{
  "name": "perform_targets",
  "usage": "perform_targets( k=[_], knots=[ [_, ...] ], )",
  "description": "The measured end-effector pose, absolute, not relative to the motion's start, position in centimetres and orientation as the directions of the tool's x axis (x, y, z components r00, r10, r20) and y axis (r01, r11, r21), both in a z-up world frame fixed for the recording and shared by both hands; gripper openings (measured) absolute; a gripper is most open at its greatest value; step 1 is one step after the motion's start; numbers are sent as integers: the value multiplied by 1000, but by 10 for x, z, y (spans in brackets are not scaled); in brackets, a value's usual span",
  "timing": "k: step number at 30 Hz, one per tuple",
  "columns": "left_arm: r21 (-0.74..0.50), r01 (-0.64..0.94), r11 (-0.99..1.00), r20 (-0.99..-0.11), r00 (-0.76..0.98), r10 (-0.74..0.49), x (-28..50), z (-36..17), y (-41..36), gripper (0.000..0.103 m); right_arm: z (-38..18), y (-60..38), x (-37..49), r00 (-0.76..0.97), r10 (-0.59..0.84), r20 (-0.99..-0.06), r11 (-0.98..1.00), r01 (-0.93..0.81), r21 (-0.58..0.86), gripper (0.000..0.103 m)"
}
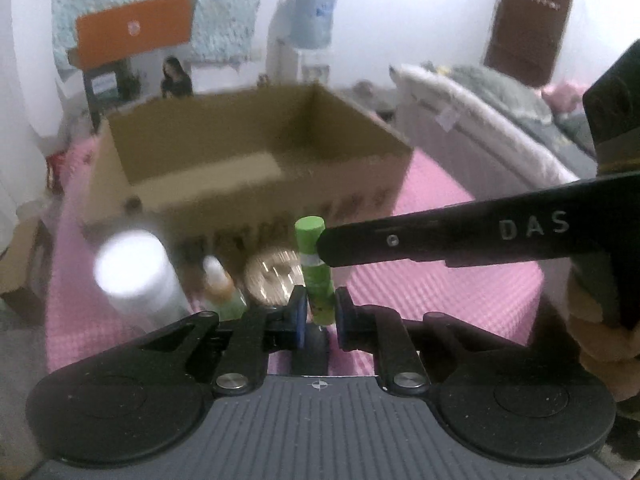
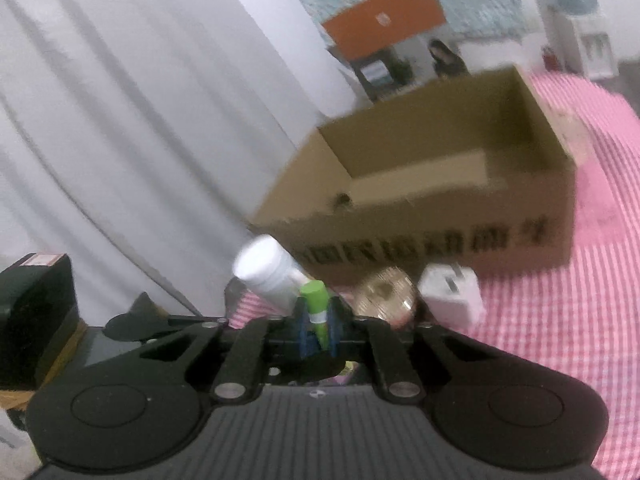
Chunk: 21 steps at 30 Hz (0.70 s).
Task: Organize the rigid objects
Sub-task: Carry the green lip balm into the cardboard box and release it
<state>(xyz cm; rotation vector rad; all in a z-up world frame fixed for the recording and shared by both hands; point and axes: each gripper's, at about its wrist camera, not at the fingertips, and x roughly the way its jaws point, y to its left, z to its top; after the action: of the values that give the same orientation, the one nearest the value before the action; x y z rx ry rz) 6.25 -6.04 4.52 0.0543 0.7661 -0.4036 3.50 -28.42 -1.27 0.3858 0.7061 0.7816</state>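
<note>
Both grippers are closed on one green tube. In the left wrist view the left gripper [image 1: 318, 316] clamps the lower part of the tube [image 1: 316, 276], which stands upright between the blue-padded jaws; the right gripper [image 1: 326, 246] enters from the right as a long black finger and meets the tube just below its green cap. In the right wrist view the right gripper [image 2: 318, 330] pinches the same tube [image 2: 316, 304], which appears tilted, cap uppermost.

An open cardboard box [image 1: 248, 156] stands on the pink checked cloth [image 1: 440, 272] beyond the tube. Between tube and box, near the box's front wall, are a white-capped bottle [image 1: 136, 272], a small bottle [image 1: 220, 284] with an orange band, and a gold round lid [image 1: 272, 276]. The right wrist view adds a white block [image 2: 450, 294] just beside the gold lid, and a grey curtain [image 2: 140, 120] at left. The person's hand [image 1: 600, 328] shows at the right edge of the left view.
</note>
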Motion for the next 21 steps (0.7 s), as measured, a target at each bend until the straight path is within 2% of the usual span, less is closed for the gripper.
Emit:
perform_targets(
  k=[8,15,21],
  knots=[
    [-148,340,929,-644,679,-351,99,80,-36,11,27,-254,75,499,774,-389,632,-594,497,5],
    [-155,257,954,-680,673,-291,157,85,-13,11,36,-223,160,447,791,-417,611,-561,558,5],
    [-180,301,936,-678,652,-340,133,83,-4,13,34,-254,157,455,810,-370,581,-534,615,7]
  ],
)
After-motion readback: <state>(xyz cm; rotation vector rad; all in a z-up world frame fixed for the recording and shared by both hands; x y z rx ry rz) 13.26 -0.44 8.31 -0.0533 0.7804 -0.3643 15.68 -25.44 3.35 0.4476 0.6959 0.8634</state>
